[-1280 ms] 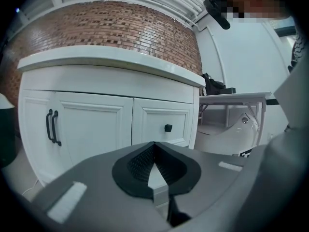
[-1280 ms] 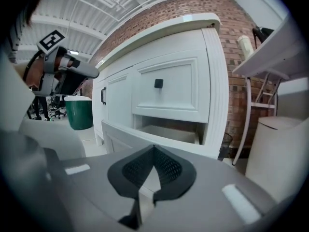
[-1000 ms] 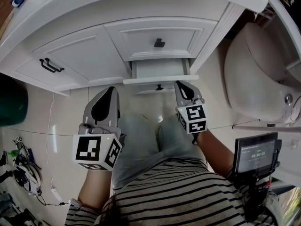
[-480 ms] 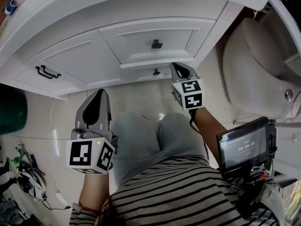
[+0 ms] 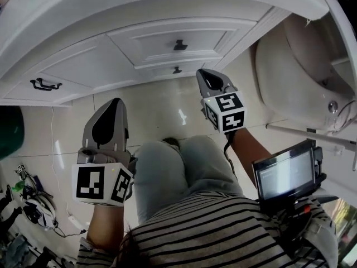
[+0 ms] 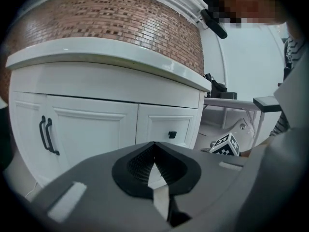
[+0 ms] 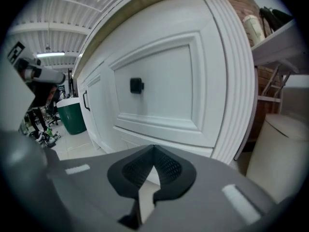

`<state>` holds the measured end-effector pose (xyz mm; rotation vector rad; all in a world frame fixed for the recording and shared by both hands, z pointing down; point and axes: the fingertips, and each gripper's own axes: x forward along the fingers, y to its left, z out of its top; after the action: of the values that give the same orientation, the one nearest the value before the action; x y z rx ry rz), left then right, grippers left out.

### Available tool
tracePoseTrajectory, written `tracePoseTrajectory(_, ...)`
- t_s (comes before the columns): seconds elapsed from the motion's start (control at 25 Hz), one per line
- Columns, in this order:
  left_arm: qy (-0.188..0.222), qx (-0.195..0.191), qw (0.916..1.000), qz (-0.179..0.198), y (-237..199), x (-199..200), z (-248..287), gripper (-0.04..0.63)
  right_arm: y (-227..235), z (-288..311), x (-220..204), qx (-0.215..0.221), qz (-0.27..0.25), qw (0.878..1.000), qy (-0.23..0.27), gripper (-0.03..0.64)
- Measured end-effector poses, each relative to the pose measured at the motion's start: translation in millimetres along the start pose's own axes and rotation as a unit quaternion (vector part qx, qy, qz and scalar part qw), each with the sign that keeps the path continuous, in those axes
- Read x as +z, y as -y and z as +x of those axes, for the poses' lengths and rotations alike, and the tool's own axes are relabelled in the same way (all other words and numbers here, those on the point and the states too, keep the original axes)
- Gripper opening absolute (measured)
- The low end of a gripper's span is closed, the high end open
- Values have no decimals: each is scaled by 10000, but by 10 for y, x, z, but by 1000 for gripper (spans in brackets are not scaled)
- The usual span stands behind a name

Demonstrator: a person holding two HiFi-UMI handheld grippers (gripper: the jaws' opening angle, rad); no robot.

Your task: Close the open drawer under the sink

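The white sink cabinet fills the top of the head view. Its low drawer, with a small black knob, sits flush with the cabinet front under a larger panel with its own knob. My right gripper is shut and empty, its tip just right of the drawer and a little off it. My left gripper is shut on nothing, above the floor tiles to the left and nearer me. In the right gripper view the panel knob shows above the closed right gripper; the left gripper faces the cabinet from farther off.
A white toilet stands close on the right. A green bin is at the left edge, with cables and gear on the floor below it. The left cabinet door carries a black handle. A small screen hangs by my right arm.
The drawer, pulled out a second ago, is now pushed in flush. My right gripper went forward with it and has since drawn slightly back; the left stayed low and left.
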<state>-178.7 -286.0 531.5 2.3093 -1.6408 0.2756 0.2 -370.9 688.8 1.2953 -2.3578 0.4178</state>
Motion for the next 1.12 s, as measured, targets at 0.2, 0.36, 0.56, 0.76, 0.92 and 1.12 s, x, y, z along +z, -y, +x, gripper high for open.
tracePoseTrajectory(0.2,-221,-70,9997,-112,269,539,-308,17,-323,-830,620,175,200,9996,-69,0)
tracePoseTrajectory(0.36,-374,-122,9989,-268,500,1062,-779,17,-556,-1533,1275,184,319,9993,-33,0)
tracePoseTrajectory(0.56,-226,-138,9994,-241,854,1959,-1451,17,-766,-2575,2221,164,222,9995,130,0)
tracePoseTrajectory(0.76,-174,-84,9998,-90,1299,2686,-2184,17,-1021,-3603,2937,364,131,9989,253,0)
tracePoseTrajectory(0.92,-43,-117,9999,66,1732,3104,-2753,17,-1204,-4431,3355,462,129,9974,532,0)
tracePoseTrajectory(1.12,204,-19,9997,167,2039,3173,-3247,17,-1488,-5069,3461,605,251,9937,909,0)
